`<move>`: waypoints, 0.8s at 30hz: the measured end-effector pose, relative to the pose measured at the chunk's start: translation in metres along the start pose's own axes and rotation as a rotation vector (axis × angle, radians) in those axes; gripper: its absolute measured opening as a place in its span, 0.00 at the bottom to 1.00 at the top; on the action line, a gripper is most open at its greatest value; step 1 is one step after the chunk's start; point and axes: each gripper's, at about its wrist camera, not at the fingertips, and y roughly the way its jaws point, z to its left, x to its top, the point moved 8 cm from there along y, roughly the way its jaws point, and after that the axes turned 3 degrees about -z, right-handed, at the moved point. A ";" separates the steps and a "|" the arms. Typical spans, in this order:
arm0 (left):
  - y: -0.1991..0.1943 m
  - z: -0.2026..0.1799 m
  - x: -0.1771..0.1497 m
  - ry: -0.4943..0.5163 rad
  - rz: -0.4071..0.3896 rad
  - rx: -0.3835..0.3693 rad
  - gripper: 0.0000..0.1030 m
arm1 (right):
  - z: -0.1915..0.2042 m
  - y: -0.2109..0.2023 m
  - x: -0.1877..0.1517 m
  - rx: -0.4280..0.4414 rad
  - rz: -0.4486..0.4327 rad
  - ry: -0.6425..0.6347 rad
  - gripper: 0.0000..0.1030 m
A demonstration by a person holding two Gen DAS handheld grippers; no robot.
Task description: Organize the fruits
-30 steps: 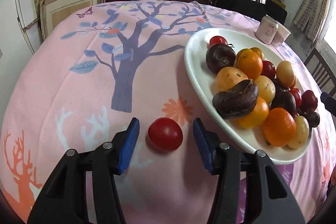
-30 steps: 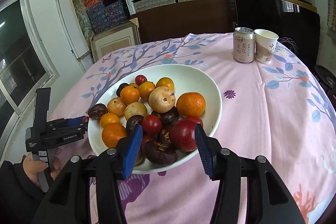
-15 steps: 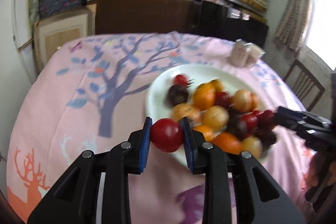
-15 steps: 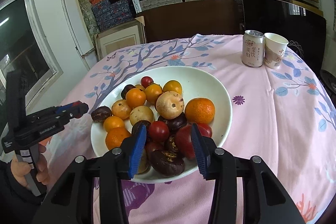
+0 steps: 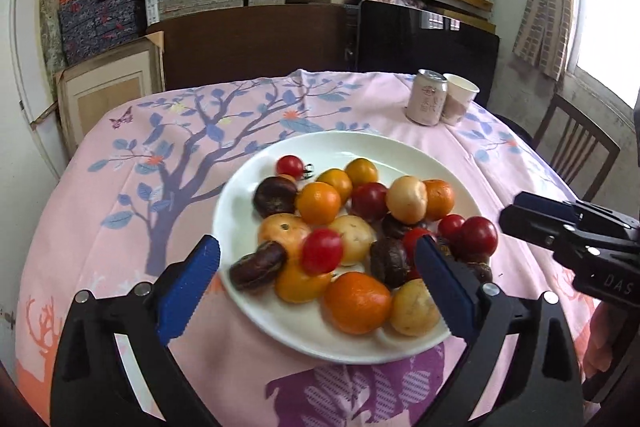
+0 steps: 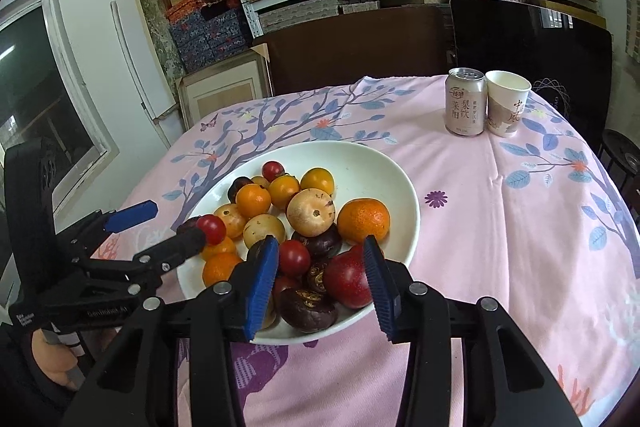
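Opening wide at lower centre, the left gripper [image 5: 318, 281] lets the tomato [image 5: 321, 251] drop onto the plate [image 5: 236, 215]; the right gripper [image 6: 322, 277] straddles the pile, pads gripping nothing.

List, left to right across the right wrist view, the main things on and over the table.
left gripper → white plate of fruit → purple flower print → drink can → paper cup.

white plate [image 6: 404, 187], piled fruit, pink tablecloth [image 6: 500, 247]
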 end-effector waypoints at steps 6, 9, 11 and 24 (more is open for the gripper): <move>-0.033 0.029 -0.030 -0.022 0.023 0.108 0.93 | -0.004 -0.021 -0.020 0.012 0.005 0.017 0.51; -0.061 0.028 -0.048 -0.038 0.028 0.140 0.93 | 0.000 -0.042 -0.038 -0.002 -0.001 -0.015 0.54; -0.094 0.018 -0.054 -0.035 -0.010 0.157 0.93 | 0.006 -0.068 -0.049 -0.001 -0.008 -0.027 0.60; -0.298 -0.057 -0.121 -0.116 -0.141 0.126 0.95 | 0.040 -0.265 -0.115 -0.040 -0.141 -0.058 0.97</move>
